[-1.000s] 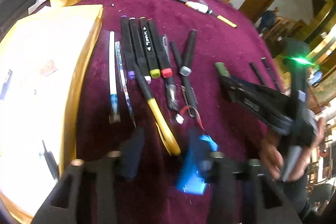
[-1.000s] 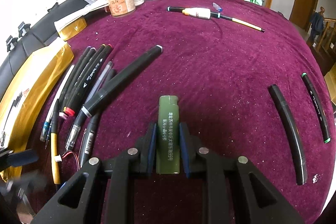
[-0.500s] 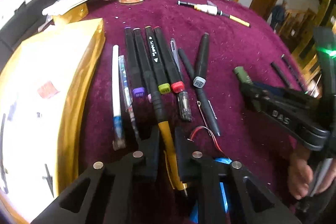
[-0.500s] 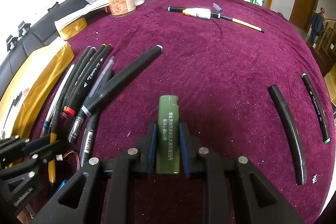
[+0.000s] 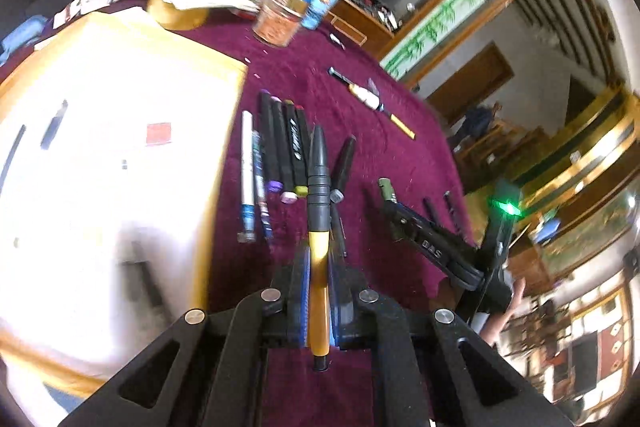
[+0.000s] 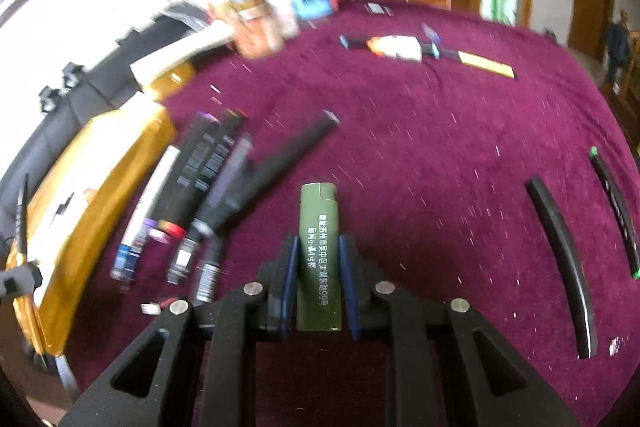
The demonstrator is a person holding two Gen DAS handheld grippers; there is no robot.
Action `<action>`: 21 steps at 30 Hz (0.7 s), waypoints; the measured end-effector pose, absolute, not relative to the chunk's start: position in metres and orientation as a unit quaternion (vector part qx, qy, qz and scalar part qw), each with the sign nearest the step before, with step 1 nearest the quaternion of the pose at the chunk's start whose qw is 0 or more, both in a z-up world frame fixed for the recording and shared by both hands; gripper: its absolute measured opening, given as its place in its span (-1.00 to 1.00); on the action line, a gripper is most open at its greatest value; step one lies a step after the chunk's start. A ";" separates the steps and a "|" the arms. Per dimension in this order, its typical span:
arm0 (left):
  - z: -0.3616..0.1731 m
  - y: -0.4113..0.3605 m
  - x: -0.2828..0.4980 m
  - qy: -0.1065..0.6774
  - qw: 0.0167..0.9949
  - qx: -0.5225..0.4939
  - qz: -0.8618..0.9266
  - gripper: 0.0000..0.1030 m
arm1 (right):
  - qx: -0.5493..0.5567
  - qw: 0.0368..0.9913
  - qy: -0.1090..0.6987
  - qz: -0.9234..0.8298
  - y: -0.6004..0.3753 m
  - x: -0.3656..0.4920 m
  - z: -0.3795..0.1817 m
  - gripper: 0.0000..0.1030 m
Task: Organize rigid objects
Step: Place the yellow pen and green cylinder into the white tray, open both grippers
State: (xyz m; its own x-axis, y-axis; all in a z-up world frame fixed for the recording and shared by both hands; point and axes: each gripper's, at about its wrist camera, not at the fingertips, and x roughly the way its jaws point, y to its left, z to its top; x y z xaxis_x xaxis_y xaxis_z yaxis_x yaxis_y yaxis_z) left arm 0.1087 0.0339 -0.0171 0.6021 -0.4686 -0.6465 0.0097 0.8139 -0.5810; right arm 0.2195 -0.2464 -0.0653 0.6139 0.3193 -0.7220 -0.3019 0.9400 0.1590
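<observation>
Two grippers were each loaded at this moment, so the sorting looked to be in mid-course rather than near its end.

At the left of the maroon tablecloth (image 6: 400, 155), beside the gold-edged box (image 5: 120, 187), a row of pens and markers (image 5: 280, 155) already lay roughly parallel, their coloured caps towards the camera. That row was probably the gathering place. One longer black marker (image 6: 288, 155) lay at a slant against the group and was not yet aligned.

Farther right, several things remained scattered: a white-and-yellow tool (image 6: 404, 49) near the far edge of the cloth, and two black markers (image 6: 560, 267) well apart from the row at the right side. Jars and bottles (image 6: 276, 11) stood at the back, too blurred to read. By this judgement a good part of the task was still left.

The left gripper (image 5: 319, 291) had just been closing, and its jaws stood clamped on a yellow-and-black pen (image 5: 319, 227), which pointed forward above the row, clear of the cloth. The pads pressed on the yellow barrel; the ribbed black grip and tip stuck out ahead.

The right gripper (image 6: 319, 283) held a green lighter (image 6: 319, 251) upright between its blue pads, its cap end protruding forward. Its jaws had closed a little further on the body. In the left wrist view this gripper hung above the cloth to the right of the row, with a hand (image 5: 500, 319) behind it.
</observation>
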 end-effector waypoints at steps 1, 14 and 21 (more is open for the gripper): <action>-0.012 0.048 0.103 0.416 0.856 -0.280 -0.130 -0.88 | 0.015 0.902 0.390 0.186 -0.246 0.215 -0.060 -0.62; 0.001 0.198 0.083 0.374 0.870 -0.321 0.015 -0.87 | 0.057 0.837 0.365 0.404 -0.141 0.173 0.002 -0.61; -0.033 0.215 0.110 0.429 0.853 -0.295 0.037 -0.87 | -0.091 0.834 0.393 0.378 -0.026 0.173 -0.019 -0.61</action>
State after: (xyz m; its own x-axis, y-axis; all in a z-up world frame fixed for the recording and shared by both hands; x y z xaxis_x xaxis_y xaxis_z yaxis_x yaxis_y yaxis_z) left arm 0.1101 0.2150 -0.0326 0.6290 -0.1896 -0.7540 -0.3161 0.8237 -0.4708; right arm 0.1731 -0.0258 -0.0191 0.4063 0.5587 -0.7230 -0.7012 0.6980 0.1453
